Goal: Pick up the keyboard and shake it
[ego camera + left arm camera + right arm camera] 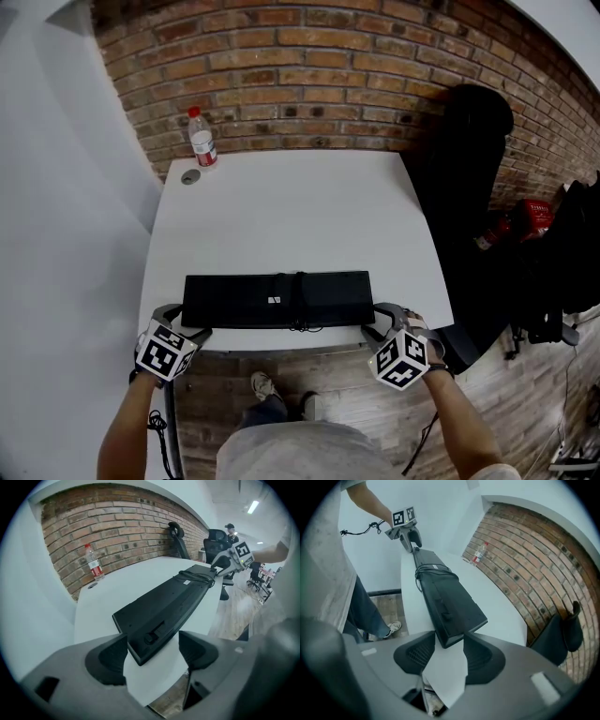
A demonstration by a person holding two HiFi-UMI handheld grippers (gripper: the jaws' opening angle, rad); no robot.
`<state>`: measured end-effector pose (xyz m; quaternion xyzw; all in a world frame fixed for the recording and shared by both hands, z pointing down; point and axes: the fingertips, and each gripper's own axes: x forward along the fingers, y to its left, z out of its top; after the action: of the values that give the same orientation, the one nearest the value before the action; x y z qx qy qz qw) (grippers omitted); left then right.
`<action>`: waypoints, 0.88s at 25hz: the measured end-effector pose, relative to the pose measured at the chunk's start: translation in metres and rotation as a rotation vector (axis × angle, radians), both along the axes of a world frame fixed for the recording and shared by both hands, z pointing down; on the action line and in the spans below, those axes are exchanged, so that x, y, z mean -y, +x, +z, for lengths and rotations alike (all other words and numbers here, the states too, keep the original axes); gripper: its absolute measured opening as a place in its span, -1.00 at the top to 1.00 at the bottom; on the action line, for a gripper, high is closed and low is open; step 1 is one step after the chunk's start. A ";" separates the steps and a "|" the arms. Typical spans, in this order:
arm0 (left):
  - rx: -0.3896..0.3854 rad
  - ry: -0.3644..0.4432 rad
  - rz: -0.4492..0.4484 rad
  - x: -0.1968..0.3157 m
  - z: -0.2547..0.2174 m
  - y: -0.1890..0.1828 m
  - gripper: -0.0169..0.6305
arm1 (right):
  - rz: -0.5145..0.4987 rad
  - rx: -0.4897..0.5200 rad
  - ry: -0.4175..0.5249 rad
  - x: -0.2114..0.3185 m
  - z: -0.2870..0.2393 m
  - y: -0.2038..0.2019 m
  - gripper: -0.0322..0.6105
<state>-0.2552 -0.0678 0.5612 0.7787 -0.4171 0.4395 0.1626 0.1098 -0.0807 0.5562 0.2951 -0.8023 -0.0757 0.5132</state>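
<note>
A black keyboard (277,298) lies underside up along the front edge of the white table (281,216), with its cable wrapped round its middle. My left gripper (187,321) is at its left end. In the left gripper view the keyboard's end (154,634) sits between the open jaws (152,646), with a gap at the right pad. My right gripper (380,321) is at the right end. There the keyboard's corner (447,637) sits between the jaw tips (449,644), which stand slightly apart from it.
A plastic water bottle (202,139) stands at the table's back left by the brick wall, beside a round grommet (190,176). A black chair (473,187) is right of the table. The person's legs and shoes are below the front edge.
</note>
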 end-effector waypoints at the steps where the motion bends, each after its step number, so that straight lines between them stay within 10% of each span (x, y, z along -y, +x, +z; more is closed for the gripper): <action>1: -0.003 0.000 -0.004 -0.001 0.000 0.000 -0.09 | 0.008 0.012 -0.004 -0.001 0.000 0.001 0.28; 22: -0.401 0.231 -0.113 0.018 -0.096 0.108 0.28 | 0.193 0.571 -0.026 0.008 -0.087 -0.068 0.57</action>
<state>-0.1477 -0.0861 0.4655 0.8392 -0.4670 0.2158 0.1764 0.0416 -0.0884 0.4694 0.3725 -0.8835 0.0699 0.2753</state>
